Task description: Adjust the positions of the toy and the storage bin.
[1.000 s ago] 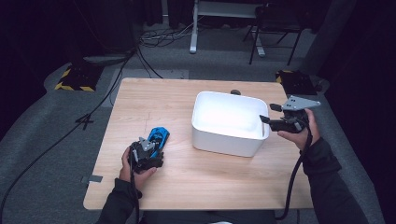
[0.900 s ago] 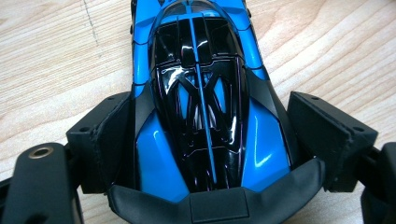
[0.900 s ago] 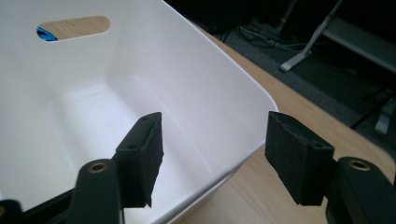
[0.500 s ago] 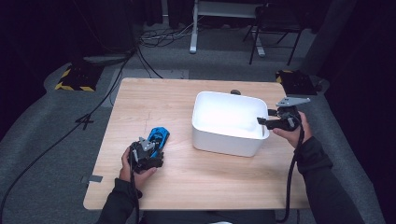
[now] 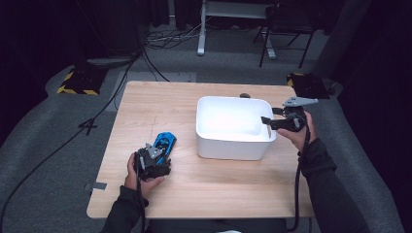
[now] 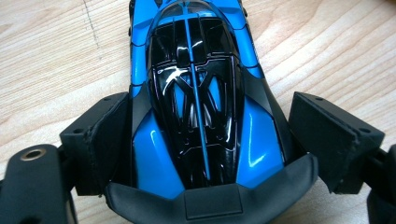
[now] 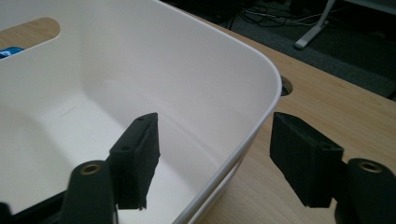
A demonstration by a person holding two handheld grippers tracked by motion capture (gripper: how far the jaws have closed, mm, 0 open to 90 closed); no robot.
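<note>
The left gripper [image 6: 201, 154] sits low on the pale wooden table [image 5: 204, 194], its two black jaws spread wide on either side of a glossy blue and black toy racing car [image 6: 201, 98]. The left pad lies against or just beside the car's flank; the right pad stands a little clear of it, so the car is straddled, not clamped. In the high view the left gripper [image 5: 154, 160] is near the table's front left, with the one toy car [image 5: 163, 142] pointing away toward the middle. No writing can be read on the car.

The right gripper [image 7: 212, 154] is open too, holding nothing: one jaw hangs inside a white rounded-corner plastic tub [image 7: 224, 93], the other outside, with the tub's rim wall between them and touching neither pad. From above, the right gripper [image 5: 272, 121] is at the right rim of the single tub [image 5: 233, 145], which looks empty.

Bare wood runs wide between car and tub and along the front edge. The tub's right side is close to the table's right edge. A small dark round hole [image 5: 245, 95] sits just behind the tub.
</note>
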